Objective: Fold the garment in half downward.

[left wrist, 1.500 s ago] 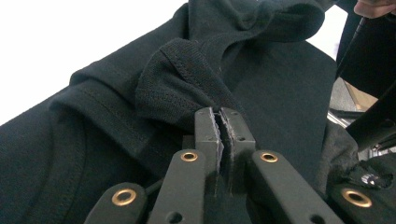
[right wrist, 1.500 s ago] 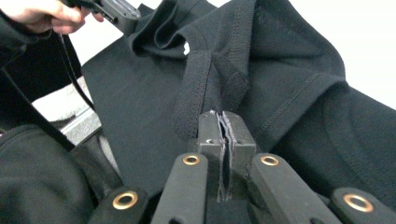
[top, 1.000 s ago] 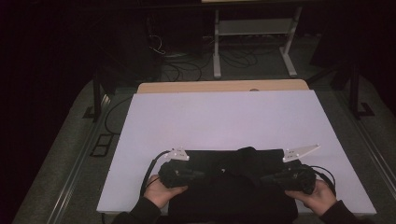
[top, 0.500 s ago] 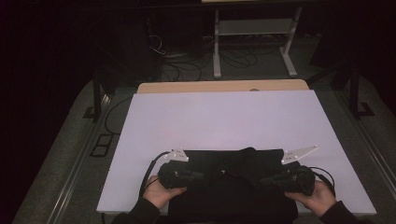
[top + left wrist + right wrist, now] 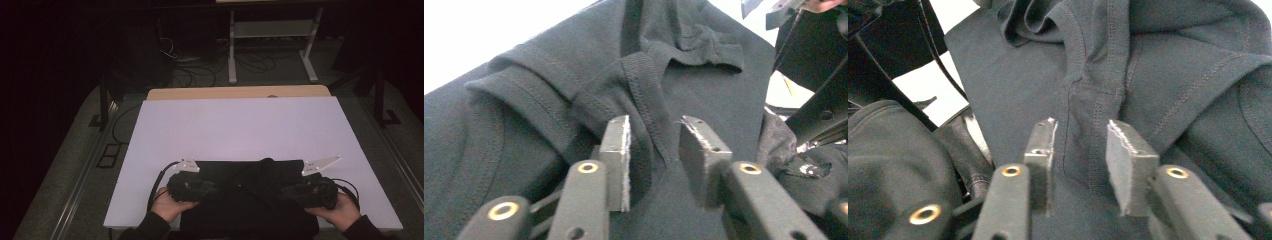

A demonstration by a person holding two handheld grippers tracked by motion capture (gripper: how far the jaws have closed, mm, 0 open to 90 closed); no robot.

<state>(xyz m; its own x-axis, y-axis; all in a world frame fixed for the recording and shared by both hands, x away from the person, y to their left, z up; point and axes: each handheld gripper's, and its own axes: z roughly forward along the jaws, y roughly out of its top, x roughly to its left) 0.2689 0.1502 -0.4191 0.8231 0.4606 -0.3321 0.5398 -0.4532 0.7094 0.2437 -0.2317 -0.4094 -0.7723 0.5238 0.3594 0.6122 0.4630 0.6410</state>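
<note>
A black garment [image 5: 250,200] lies folded at the near edge of the white table [image 5: 240,130]. My left gripper [image 5: 217,190] rests on its left part, held by a hand. My right gripper [image 5: 287,192] rests on its right part, and the two point toward each other. In the left gripper view the left gripper [image 5: 654,125] has just been opening. Its pads [image 5: 616,150] stand apart with a stitched fold of the garment [image 5: 549,90] between them, unpressed. The right gripper [image 5: 1080,125] has also just been opening, its pads off the seamed cloth [image 5: 1173,60] between them.
The white table top stretches away beyond the garment to a wooden strip [image 5: 235,93] at its far edge. Past it stand a metal rack [image 5: 270,30] and loose cables [image 5: 190,70] on the dark floor. Each gripper trails a black cable [image 5: 157,185].
</note>
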